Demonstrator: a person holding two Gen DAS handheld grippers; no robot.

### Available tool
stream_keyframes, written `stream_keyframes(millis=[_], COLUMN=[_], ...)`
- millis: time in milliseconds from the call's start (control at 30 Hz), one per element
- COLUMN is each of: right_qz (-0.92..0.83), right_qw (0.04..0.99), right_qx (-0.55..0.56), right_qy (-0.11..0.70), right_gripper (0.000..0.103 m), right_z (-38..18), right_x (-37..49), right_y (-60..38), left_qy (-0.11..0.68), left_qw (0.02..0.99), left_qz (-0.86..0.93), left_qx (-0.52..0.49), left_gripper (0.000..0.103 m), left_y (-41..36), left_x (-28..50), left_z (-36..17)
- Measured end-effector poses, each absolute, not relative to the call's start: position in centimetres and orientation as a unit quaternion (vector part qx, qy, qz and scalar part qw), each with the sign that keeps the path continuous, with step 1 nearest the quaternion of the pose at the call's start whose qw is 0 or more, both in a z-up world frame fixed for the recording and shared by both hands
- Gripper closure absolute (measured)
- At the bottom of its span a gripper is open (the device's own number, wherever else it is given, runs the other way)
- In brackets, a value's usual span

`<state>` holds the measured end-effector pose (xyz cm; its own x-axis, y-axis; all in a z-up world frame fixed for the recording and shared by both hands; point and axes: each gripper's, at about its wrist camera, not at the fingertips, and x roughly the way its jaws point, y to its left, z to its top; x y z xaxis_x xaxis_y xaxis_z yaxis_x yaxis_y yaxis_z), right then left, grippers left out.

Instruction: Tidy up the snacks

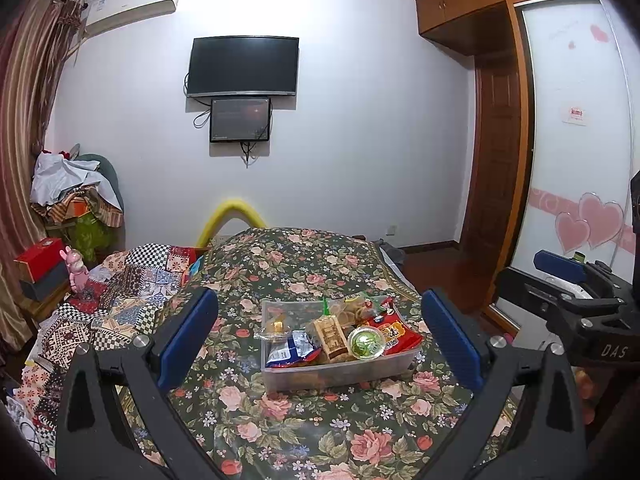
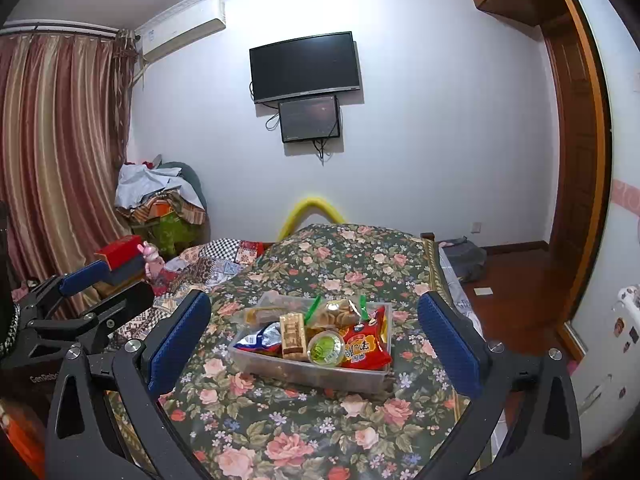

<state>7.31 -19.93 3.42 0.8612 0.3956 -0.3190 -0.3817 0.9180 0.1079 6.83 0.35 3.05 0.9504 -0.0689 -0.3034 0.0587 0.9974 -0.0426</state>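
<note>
A clear plastic bin (image 1: pixel 340 374) (image 2: pixel 308 374) sits on the floral-covered table (image 1: pixel 304 432) (image 2: pixel 280 432), filled with snacks. Inside lie a red packet (image 1: pixel 394 330) (image 2: pixel 366 346), a green-lidded cup (image 1: pixel 366 343) (image 2: pixel 326 348), a tan biscuit bar (image 1: pixel 330 336) (image 2: pixel 293 336), a blue-white bag (image 1: pixel 290 346) (image 2: pixel 258 338) and a clear bag of cookies (image 2: pixel 340 310). My left gripper (image 1: pixel 318 340) is open, its blue pads on either side of the bin but nearer the camera. My right gripper (image 2: pixel 316 340) is likewise open and empty, held short of the bin. Each gripper shows at the edge of the other's view.
A patchwork-covered bed (image 1: pixel 120 300) lies left of the table, with a pink toy (image 1: pixel 76 270) and red box (image 1: pixel 38 258) beyond it. Two screens (image 1: pixel 244 66) hang on the far wall. A wooden door (image 1: pixel 496 184) and wardrobe stand on the right; curtains (image 2: pixel 60 152) hang left.
</note>
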Motion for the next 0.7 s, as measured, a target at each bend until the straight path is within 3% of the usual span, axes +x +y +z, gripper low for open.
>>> stream_keyframes(millis=[700], right_qz=[0.196], right_qw=[0.965], right_qx=[0.020], right_qy=[0.171], right_gripper=[0.000], right_z=[3.26], right_x=[7.44], right_y=[-20.13], left_qy=[0.158], left_qw=[0.987], left_qz=[-0.036], left_qx=[-0.018], left_gripper=[0.000], left_y=[0.42], left_x=[7.08], left_z=[2.83])
